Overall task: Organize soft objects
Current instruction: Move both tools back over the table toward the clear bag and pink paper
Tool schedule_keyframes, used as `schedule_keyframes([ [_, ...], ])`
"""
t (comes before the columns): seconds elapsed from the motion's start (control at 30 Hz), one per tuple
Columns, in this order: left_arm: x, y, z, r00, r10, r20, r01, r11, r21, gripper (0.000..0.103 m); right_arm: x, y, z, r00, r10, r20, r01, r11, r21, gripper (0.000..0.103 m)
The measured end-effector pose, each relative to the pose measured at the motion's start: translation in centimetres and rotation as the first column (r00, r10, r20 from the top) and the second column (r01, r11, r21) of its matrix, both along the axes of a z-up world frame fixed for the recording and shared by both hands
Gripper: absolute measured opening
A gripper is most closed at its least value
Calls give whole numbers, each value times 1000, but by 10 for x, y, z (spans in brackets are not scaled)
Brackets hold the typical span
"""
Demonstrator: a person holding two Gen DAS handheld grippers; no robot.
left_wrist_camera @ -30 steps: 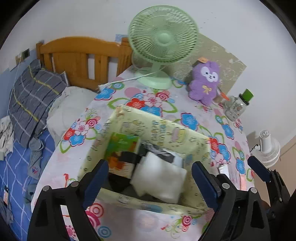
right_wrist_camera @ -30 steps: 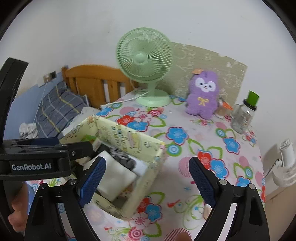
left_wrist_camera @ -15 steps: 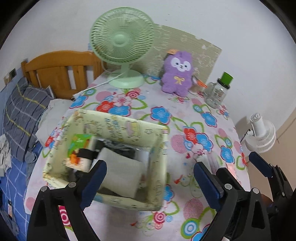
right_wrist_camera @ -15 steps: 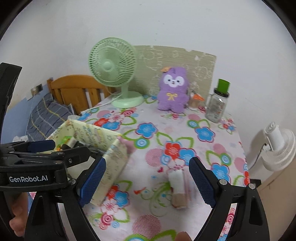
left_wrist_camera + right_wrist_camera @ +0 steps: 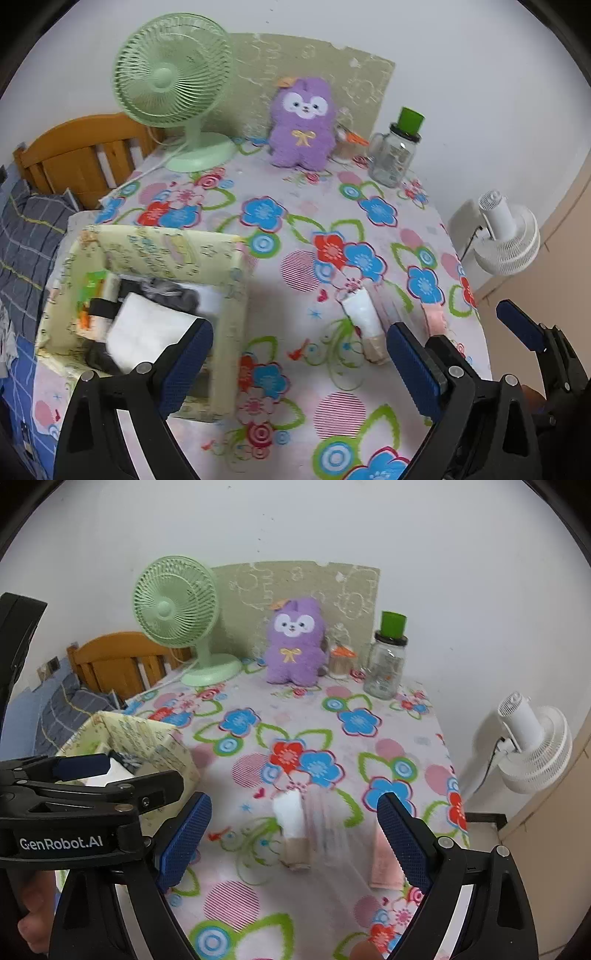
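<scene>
A pale yellow patterned fabric box (image 5: 166, 243) stands at the table's left and holds a white folded cloth (image 5: 147, 328) and dark soft items. To its right lie a white rolled cloth (image 5: 364, 319) with a tan end and a pink cloth (image 5: 434, 317). My left gripper (image 5: 299, 365) hangs open above the tablecloth between the box and the roll. My right gripper (image 5: 293, 843) is open too, with the white roll (image 5: 291, 819), a blurred clear packet (image 5: 332, 834) and the pink cloth (image 5: 384, 864) lying below its spread fingers. A purple plush (image 5: 293, 644) sits at the back.
At the table's back stand a green desk fan (image 5: 173, 74), a glass jar with a green lid (image 5: 393, 155) and a small orange-capped container (image 5: 341, 661). A white fan (image 5: 532, 738) stands off the right edge. A wooden bed with pillows (image 5: 33, 229) lies to the left.
Both views have swung to the right along the table. The box has slid to the left of each view, and the white roll and pink cloth have come in. Both grippers stay open.
</scene>
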State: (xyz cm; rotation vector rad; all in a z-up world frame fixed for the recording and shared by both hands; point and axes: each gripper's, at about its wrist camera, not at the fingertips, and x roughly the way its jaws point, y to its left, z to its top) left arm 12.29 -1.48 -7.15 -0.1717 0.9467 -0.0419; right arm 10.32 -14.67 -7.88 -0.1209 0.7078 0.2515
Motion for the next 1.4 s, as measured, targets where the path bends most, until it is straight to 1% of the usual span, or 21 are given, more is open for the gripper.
schedule_keyframes([
  [0.1,3,-13,-3,1000,-21,-6,21,1000,1,96,0,-9,-3,1000,-19,-3,19,1000,-12,93],
  [0.27,6,-29,-9,999,-46,-16,46,999,12,96,0,-24,-9,999,-40,-15,40,999,-1,93],
  [0.57,14,-48,-27,996,-71,-57,72,997,14,96,6,-43,-25,996,-71,-54,72,997,10,93],
  [0.97,29,-67,-60,987,-98,-127,101,995,15,96,19,-62,-61,985,-107,-134,112,993,30,93],
  [1.17,42,-69,-76,983,-92,-157,95,995,14,96,27,-66,-72,982,-110,-151,115,993,25,93],
  [1.3,48,-71,-83,981,-91,-173,94,995,11,96,33,-73,-80,977,-130,-172,137,990,34,93],
  [1.4,52,-73,-88,979,-96,-180,100,995,12,96,35,-75,-84,976,-141,-167,146,989,20,93],
])
